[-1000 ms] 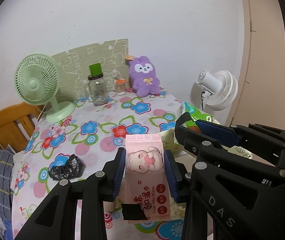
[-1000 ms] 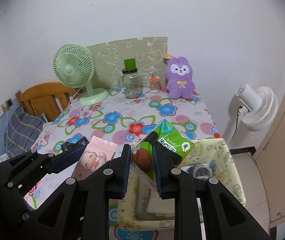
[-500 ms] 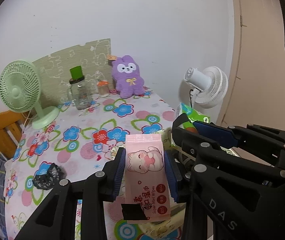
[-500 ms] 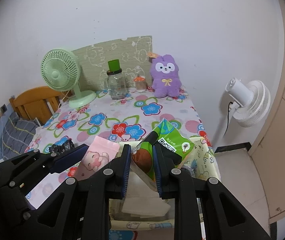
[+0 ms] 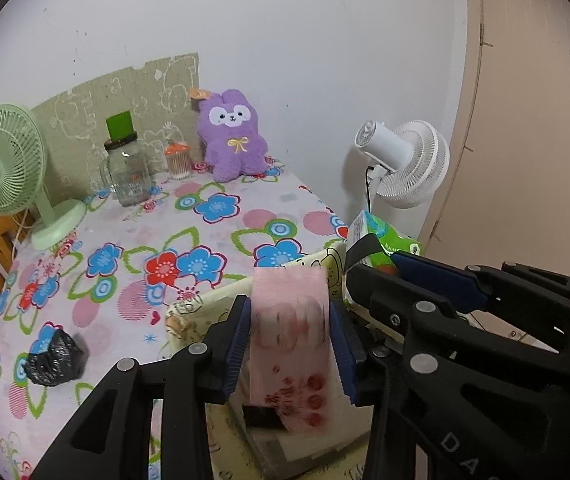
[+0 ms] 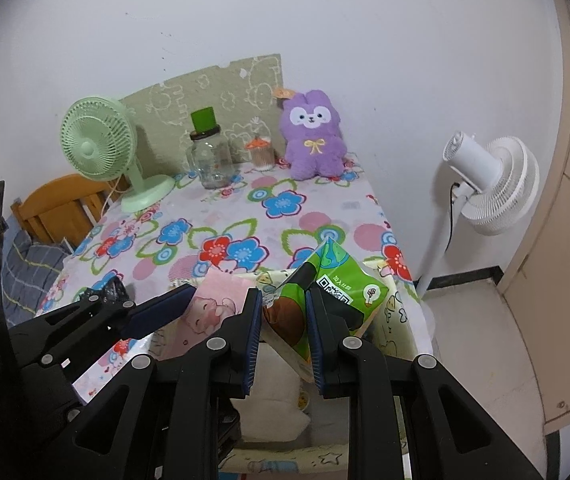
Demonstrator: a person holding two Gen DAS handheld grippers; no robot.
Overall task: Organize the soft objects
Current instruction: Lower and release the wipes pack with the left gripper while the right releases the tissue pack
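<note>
Both grippers have been carried forward and slightly down, off the table [image 5: 221, 216] edge and over the yellow fabric bin [image 5: 325, 258], whose pale contents are now seen below the jaws. The left gripper [image 5: 289, 344] has been eased slightly wider, and the pink wipes pack [image 5: 291, 320], sharp a second ago, is now blurred between its pads; whether it is still pinched cannot be told. The green pack [image 6: 297, 320] has been brought lower over the bin opening in the right gripper [image 6: 283, 338]. The black bag [image 5: 55, 360] is now seen further left in the left view.
</note>
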